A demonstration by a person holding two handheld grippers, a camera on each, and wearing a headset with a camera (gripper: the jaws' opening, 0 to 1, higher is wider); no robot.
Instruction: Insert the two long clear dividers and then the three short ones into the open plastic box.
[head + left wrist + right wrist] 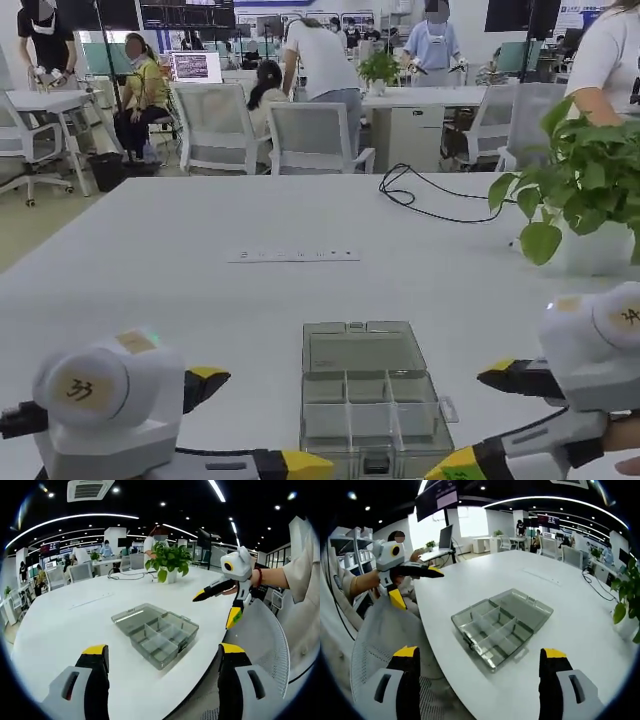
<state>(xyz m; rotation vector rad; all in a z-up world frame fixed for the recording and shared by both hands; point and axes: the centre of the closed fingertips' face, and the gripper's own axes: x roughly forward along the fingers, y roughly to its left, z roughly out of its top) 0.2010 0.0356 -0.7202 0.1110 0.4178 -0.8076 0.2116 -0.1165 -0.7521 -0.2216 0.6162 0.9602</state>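
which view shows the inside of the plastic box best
The right gripper view: the plastic box lies large, central and open, with its dividers marking off compartments. The head view shows it low in the picture. The left gripper view shows it smaller and at an angle.

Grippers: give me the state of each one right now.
Left gripper: open, holding nothing.
Right gripper: open, holding nothing.
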